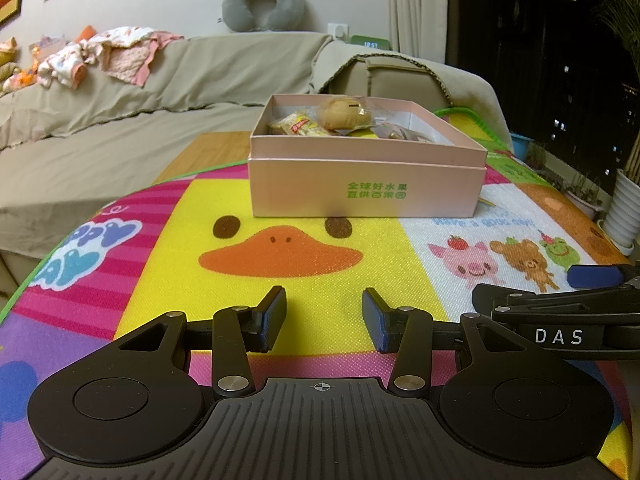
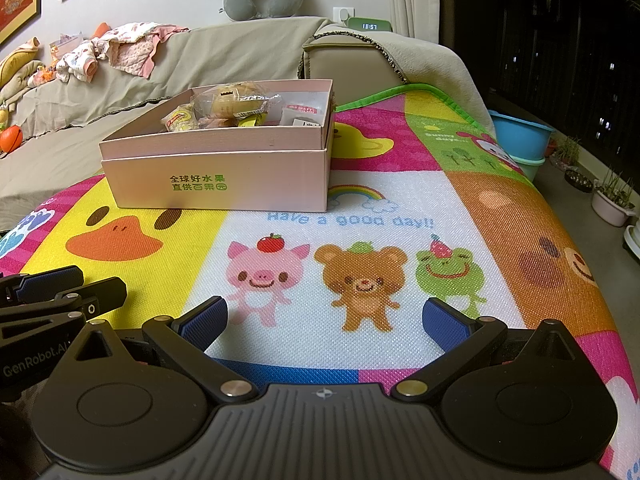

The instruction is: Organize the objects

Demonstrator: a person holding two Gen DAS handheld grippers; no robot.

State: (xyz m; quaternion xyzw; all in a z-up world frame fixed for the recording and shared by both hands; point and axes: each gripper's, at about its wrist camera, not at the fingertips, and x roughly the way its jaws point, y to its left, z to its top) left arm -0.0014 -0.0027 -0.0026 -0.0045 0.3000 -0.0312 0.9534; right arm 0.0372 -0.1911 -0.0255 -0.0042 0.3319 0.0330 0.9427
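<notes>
A pink cardboard box (image 1: 366,190) with green print stands on the colourful cartoon mat (image 1: 280,272), straight ahead of my left gripper. It holds several wrapped snacks (image 1: 340,118). In the right wrist view the box (image 2: 216,176) is ahead to the left, its snacks (image 2: 232,110) piled inside. My left gripper (image 1: 324,318) is open and empty, low over the duck picture. My right gripper (image 2: 326,320) is open wide and empty, over the pig and bear pictures. Each gripper shows at the edge of the other's view.
A beige-covered sofa (image 1: 120,112) with heaped clothes (image 1: 100,56) runs behind and left of the mat. A grey neck pillow (image 1: 262,4) sits on its back. Blue basins (image 2: 520,140) and plant pots (image 2: 612,200) stand on the floor at right.
</notes>
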